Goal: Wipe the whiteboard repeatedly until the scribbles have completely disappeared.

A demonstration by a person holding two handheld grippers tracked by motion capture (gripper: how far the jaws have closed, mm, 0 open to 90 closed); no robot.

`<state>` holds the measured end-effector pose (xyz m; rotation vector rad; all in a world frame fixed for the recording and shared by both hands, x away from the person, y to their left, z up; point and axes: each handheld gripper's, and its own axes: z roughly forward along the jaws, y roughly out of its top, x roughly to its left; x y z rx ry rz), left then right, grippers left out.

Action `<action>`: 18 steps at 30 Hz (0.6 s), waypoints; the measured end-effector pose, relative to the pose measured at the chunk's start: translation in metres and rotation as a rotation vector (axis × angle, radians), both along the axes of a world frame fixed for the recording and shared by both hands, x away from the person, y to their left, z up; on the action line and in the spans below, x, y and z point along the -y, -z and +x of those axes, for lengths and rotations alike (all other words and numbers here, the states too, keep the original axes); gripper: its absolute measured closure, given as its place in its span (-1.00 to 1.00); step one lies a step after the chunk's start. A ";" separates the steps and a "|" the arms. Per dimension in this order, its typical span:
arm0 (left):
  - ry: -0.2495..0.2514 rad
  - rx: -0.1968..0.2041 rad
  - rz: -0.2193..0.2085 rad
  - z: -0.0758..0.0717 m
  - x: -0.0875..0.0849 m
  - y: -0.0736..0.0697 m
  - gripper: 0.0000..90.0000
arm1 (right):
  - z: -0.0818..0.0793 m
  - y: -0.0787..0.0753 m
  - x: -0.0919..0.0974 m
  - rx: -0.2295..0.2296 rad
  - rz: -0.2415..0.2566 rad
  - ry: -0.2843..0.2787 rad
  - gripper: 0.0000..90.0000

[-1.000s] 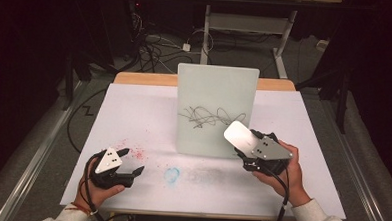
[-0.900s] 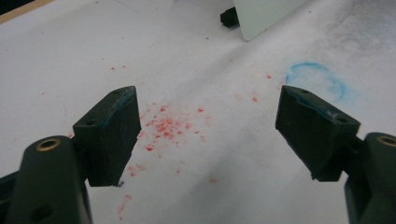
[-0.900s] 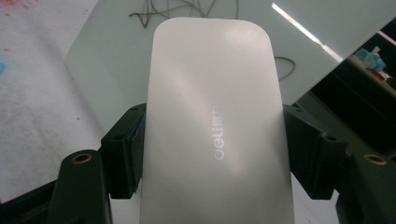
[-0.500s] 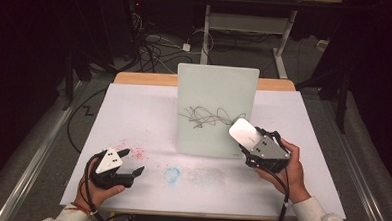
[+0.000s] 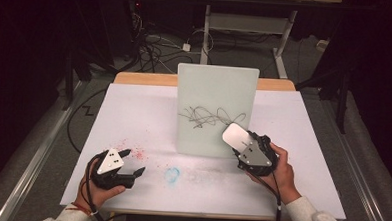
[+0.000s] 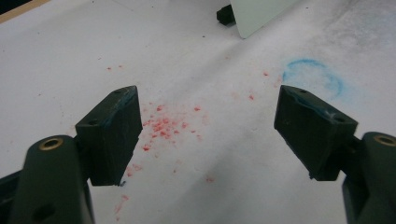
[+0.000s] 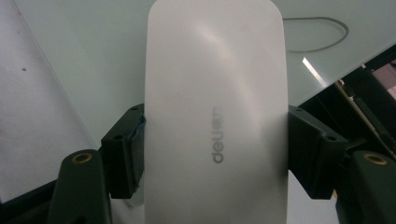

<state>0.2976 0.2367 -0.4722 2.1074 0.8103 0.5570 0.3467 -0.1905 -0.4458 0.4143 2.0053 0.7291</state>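
A pale green-white board (image 5: 217,91) stands upright at mid-table, with black scribbles (image 5: 211,117) across its face. My right gripper (image 5: 238,142) is shut on a white deli eraser (image 5: 237,136) and holds it against the board's lower right part. In the right gripper view the eraser (image 7: 215,116) sits squeezed between both jaws of my right gripper (image 7: 217,149), with the board (image 7: 93,56) and one scribbled loop (image 7: 322,46) behind it. My left gripper (image 5: 133,163) rests open on the table at the front left, its jaws wide apart over nothing (image 6: 210,126).
The white table cover (image 5: 134,113) carries red specks (image 5: 134,150) (image 6: 163,126) by the left gripper and a faint blue ring (image 5: 171,174) (image 6: 312,79) in front of the board. The board's black foot (image 6: 225,14) stands on the cover. Cables lie on the floor behind the table.
The right gripper carried the eraser slightly right along the board, then back left. The left gripper stayed put and open.
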 end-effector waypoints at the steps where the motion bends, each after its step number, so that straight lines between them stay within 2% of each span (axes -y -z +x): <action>1: 0.000 -0.001 0.001 0.000 0.000 0.000 -0.50 | 0.000 -0.001 0.000 0.016 -0.009 0.006 -0.32; 3: 0.000 -0.001 0.004 0.000 0.000 0.000 -0.50 | 0.000 -0.005 0.001 0.054 -0.005 0.031 -0.32; 6: -0.003 -0.001 0.004 -0.001 0.000 0.000 -0.50 | 0.005 -0.017 0.008 0.096 0.056 0.085 -0.32; 9: -0.006 0.001 0.000 -0.001 0.000 0.000 -0.50 | 0.009 -0.023 0.011 0.101 0.094 0.099 -0.32; 11: -0.001 0.001 0.000 -0.001 0.000 0.000 -0.50 | 0.008 -0.021 0.008 0.106 0.076 0.103 -0.32; 14: 0.009 0.007 -0.004 -0.002 0.001 0.000 -0.50 | 0.006 -0.013 0.000 0.057 0.052 0.065 -0.32; 18: 0.007 0.004 -0.004 -0.002 0.000 0.000 -0.50 | 0.003 0.002 -0.016 0.049 -0.022 0.030 -0.32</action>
